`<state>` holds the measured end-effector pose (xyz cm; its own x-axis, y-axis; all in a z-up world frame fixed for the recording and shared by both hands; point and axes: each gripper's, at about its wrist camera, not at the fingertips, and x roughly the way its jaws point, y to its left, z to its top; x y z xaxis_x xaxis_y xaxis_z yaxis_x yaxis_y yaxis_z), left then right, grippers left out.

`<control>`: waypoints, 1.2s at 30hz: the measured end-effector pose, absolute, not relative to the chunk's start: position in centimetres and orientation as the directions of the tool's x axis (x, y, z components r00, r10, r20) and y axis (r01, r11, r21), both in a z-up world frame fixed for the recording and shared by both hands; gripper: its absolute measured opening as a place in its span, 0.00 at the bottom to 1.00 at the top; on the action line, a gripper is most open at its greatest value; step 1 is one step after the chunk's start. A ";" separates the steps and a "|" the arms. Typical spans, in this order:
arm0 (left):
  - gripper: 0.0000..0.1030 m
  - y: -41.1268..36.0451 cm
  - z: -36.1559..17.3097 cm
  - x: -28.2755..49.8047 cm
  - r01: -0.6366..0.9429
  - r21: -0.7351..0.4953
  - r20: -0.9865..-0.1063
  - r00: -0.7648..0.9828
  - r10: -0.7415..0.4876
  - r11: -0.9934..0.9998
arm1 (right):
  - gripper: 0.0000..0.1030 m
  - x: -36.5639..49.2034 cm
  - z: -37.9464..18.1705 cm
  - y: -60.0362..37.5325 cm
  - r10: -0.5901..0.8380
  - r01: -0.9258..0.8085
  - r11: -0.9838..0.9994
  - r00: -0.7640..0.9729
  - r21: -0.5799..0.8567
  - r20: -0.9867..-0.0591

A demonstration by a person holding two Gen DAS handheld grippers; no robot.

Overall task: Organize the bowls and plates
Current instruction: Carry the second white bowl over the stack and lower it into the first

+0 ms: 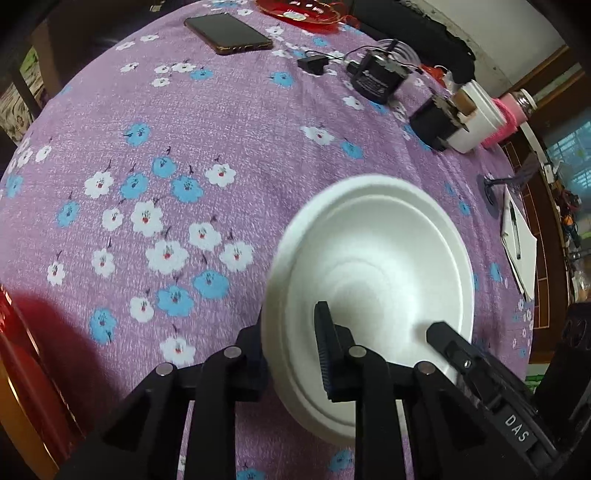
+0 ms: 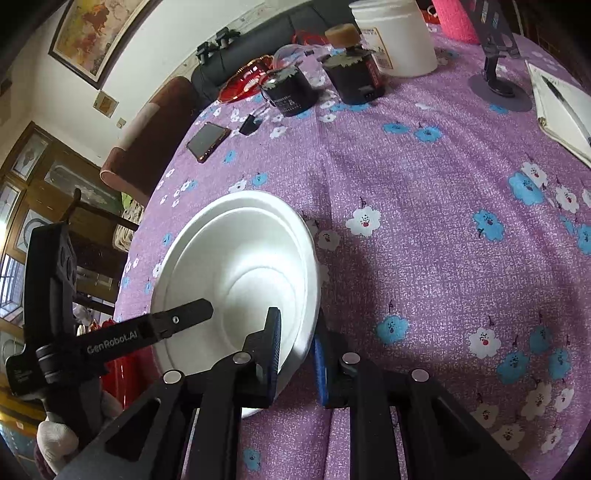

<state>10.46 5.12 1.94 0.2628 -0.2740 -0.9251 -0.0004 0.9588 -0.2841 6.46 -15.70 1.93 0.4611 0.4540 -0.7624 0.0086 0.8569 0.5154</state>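
A white foam bowl is held tilted above the purple flowered tablecloth. My left gripper is shut on the bowl's left rim, one finger inside the bowl and one outside. My right gripper is shut on the bowl at its opposite rim, again one finger on each side. Each view shows the other gripper's finger reaching into the bowl: the right gripper's finger and the left gripper's finger.
At the table's far side lie a phone, a red dish, black adapters, a white jar, a pink-wrapped bottle and a notebook with pen. A red object sits at the left edge.
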 end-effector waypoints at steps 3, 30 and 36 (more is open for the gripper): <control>0.20 4.8 3.1 8.8 0.023 -0.293 -0.910 0.300 -0.286 0.956 | 0.16 5.4 3.2 -15.7 0.425 -0.005 0.872 0.504 0.490 -0.752; 0.22 19.7 15.0 -7.4 -0.131 -0.289 -0.644 0.760 -0.092 0.948 | 0.17 -3.6 12.9 -0.2 0.649 -0.364 0.756 0.524 0.545 -0.551; 0.24 23.2 13.7 -7.7 -0.234 -0.234 -0.666 0.746 0.020 0.944 | 0.17 -3.5 12.1 5.6 0.646 -0.416 0.763 0.496 0.495 -0.580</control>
<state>-7.67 23.22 13.73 0.7460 0.0195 -0.6657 -0.2336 0.9437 -0.2341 -3.52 5.58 12.11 0.4958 0.6460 -0.5805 -0.4155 0.7634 0.4946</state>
